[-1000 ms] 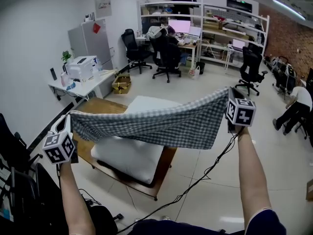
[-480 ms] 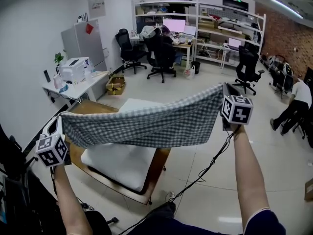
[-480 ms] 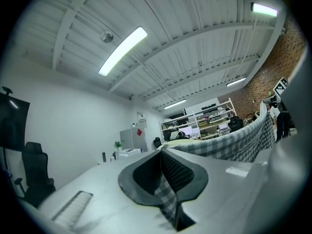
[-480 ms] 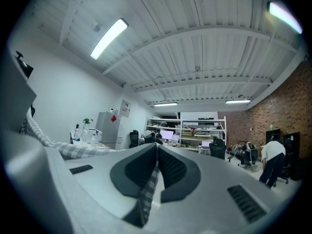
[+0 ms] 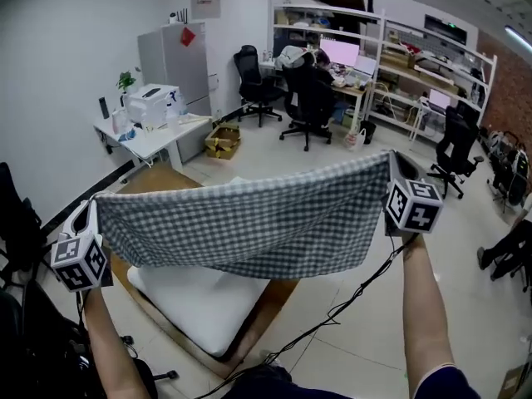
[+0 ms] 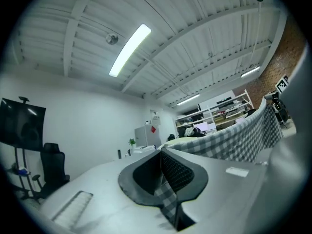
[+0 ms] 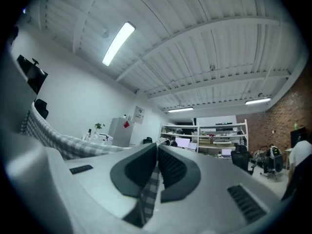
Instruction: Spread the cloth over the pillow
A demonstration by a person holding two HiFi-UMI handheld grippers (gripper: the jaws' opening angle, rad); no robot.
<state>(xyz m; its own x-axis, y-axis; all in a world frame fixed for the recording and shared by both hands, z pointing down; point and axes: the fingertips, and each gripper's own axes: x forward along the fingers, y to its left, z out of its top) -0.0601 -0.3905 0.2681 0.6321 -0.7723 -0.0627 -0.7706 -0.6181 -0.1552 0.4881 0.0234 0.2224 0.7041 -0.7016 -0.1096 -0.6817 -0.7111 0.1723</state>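
Pale floor tiles [image 5: 366,347] cover an open office. Nearest, a person's two bare forearms reach forward, one gripper in each hand. A black cable [image 5: 353,293] trails from the right side down across the tiles.

Left gripper [image 5: 90,210]: jaws closed on the left top corner of the cloth [image 5: 249,223]. The left gripper view shows checked fabric pinched between the pads [image 6: 176,173].

Right gripper [image 5: 392,165]: jaws closed on the right top corner. The right gripper view shows a checked strip clamped between its pads [image 7: 170,169] and hanging below them.

The cloth, grey-and-white checked, is stretched between the two grippers. Its top edge runs nearly straight from one to the other, and its lower edge sags in the middle. It is held in the air, not laid down.

Below and just beyond the cloth, the white pillow [image 5: 199,293] lies flat on a low wooden table [image 5: 278,291]. From the head view the cloth hides the pillow's far part. The near part is uncovered.

Farther left, a white desk [image 5: 166,135] against the wall carries a printer [image 5: 150,102]. A grey fridge [image 5: 179,56] stands beyond it, and a cardboard box [image 5: 220,141] sits on the floor beside it. At the far wall, black chairs [image 5: 252,81] and white shelves [image 5: 416,69] surround a seated person [image 5: 309,86].
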